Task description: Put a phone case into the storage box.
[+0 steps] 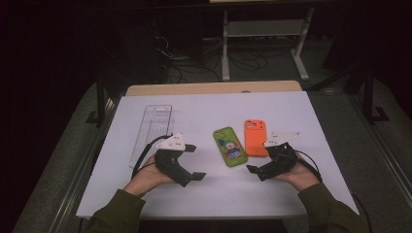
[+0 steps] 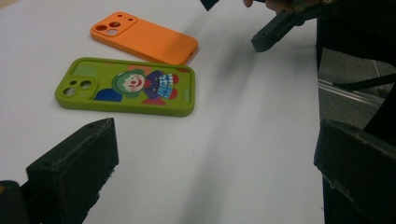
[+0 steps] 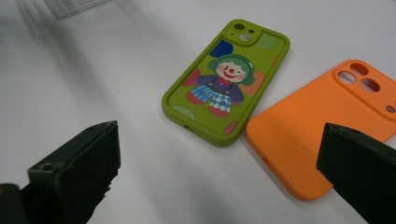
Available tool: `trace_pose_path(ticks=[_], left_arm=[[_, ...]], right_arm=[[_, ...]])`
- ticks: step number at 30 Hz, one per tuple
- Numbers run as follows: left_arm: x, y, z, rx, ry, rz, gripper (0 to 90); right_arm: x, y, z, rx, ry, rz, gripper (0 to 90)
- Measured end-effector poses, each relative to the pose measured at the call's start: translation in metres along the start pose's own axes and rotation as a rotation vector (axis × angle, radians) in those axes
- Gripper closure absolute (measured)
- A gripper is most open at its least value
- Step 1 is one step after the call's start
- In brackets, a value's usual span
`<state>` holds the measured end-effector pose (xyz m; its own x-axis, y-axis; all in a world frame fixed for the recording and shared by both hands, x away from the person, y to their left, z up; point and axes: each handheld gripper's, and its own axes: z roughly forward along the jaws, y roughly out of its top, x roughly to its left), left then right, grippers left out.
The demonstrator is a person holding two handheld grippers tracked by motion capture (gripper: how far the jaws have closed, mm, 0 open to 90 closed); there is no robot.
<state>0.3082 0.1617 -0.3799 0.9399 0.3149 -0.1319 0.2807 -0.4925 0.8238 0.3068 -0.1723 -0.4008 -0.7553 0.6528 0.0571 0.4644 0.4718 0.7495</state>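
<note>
Both tools agape (empty), green case [image 1: 230,146] between

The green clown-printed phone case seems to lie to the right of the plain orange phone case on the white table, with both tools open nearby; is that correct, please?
Not quite: the green clown-printed phone case lies to the left of the plain orange phone case, as the high view shows. The rest holds: both rest on the white table, and the left tool and right tool are open nearby.

Two phone cases [image 1: 243,141] side by side between gripper [image 1: 194,161] and gripper [image 1: 257,162]
</note>
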Motion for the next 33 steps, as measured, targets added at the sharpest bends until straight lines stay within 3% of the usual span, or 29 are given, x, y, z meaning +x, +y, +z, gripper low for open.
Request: trace_pose_path(ticks=[7, 13, 16, 21, 28, 33], left_arm=[[-0.004, 0.002, 0.018, 0.004, -0.014, 0.019, 0.0], [-0.006, -0.004, 0.032, 0.012, -0.012, 0.016, 0.0], [-0.006, -0.007, 0.037, 0.019, -0.013, 0.014, 0.0], [-0.005, -0.009, 0.044, 0.033, -0.007, 0.05, 0.0], [-0.003, -0.013, 0.048, 0.004, -0.011, 0.004, 0.0], [-0.003, -0.013, 0.047, 0.012, -0.012, 0.021, 0.0]], right_arm=[[-0.007, 0.006, 0.006, 0.017, -0.009, 0.008, 0.0], [-0.015, 0.014, 0.008, 0.018, -0.023, 0.039, 8.2], [-0.021, 0.022, 0.01, 0.032, -0.045, 0.071, 15.8], [-0.027, 0.03, 0.016, 0.062, -0.056, 0.1, 30.0], [-0.032, 0.042, 0.035, 0.117, -0.054, 0.11, 53.8], [-0.033, 0.048, 0.051, 0.169, -0.061, 0.107, 71.3]])
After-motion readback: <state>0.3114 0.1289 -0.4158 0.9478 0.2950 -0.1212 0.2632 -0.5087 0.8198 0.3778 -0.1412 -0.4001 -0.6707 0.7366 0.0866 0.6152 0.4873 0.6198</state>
